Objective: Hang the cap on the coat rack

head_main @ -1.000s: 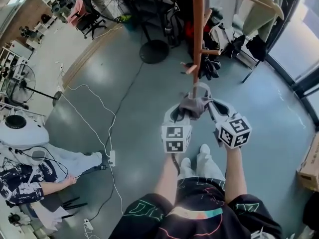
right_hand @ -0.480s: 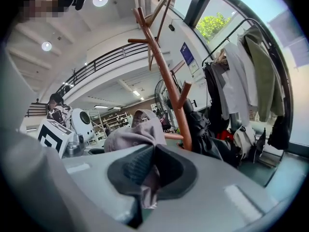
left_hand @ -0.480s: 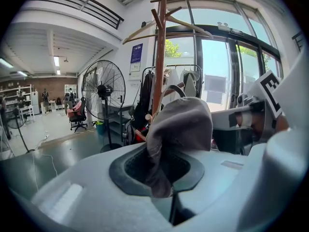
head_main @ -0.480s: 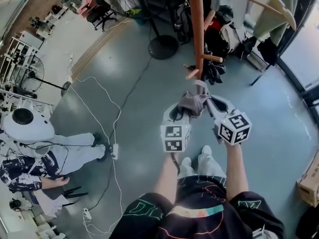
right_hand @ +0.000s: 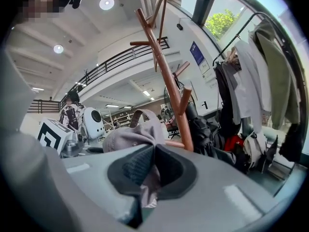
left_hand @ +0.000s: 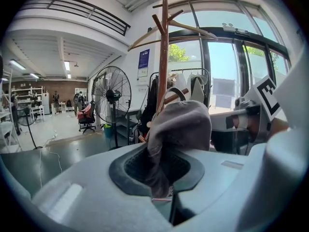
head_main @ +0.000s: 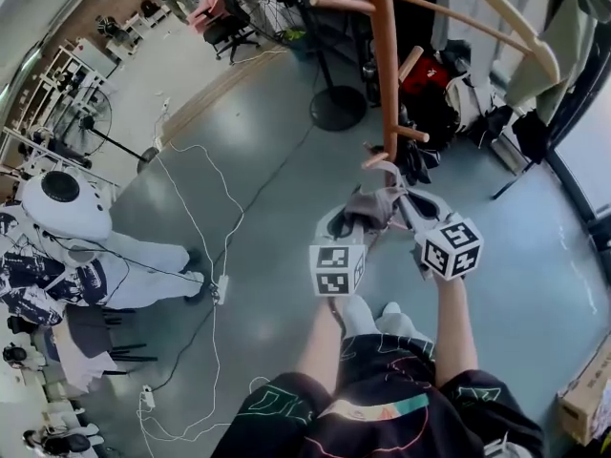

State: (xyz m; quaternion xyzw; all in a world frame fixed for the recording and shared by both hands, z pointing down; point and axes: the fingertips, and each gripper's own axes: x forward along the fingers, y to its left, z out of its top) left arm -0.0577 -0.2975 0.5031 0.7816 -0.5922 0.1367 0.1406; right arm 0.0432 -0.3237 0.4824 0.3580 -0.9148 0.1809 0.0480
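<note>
Forearms (head_main: pixel 321 346) bare and stretched forward side by side, a person holds a grey cap (head_main: pixel 370 208) up before a wooden coat rack (head_main: pixel 384 74). The left tongs (head_main: pixel 346 219) pinch the cloth on one side of the cap and the right tongs (head_main: pixel 406 210) pinch the other, so it hangs bunched between them, well above the grey floor (head_main: pixel 258 208). Both tongs point at the rack's pole, marker cubes turned up. The cap's back strap (head_main: pixel 387 171) sits just beside a short lower peg (head_main: pixel 375 158); whether they touch cannot be told.
</note>
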